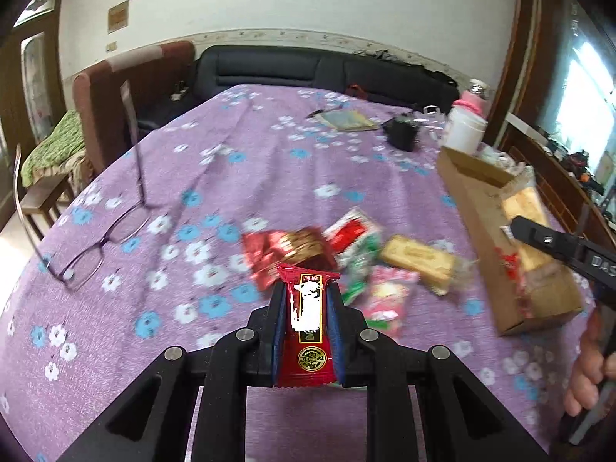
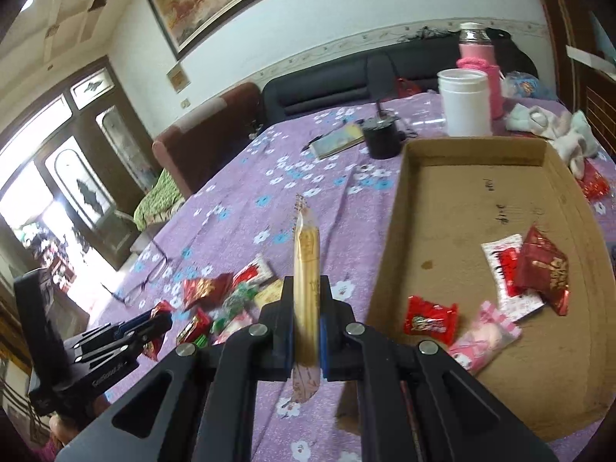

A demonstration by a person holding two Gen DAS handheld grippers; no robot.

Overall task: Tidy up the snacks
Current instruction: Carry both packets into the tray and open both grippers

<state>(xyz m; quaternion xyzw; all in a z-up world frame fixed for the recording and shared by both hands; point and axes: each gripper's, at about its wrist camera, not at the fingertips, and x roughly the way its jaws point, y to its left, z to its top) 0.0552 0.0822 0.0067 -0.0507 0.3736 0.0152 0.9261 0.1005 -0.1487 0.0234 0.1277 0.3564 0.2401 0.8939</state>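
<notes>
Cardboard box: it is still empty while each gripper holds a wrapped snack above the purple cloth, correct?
Not empty. The right wrist view shows the cardboard box already holding several wrapped snacks. Left gripper and right gripper each do hold one.

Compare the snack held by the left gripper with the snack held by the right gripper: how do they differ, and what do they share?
The left gripper holds a red packet with a gold seal and white print; the right gripper holds a pale yellow wafer in clear wrap. The red packet faces its camera flat; the wafer shows edge-on, thin. Both are clamped upright, above the purple tablecloth.
</notes>
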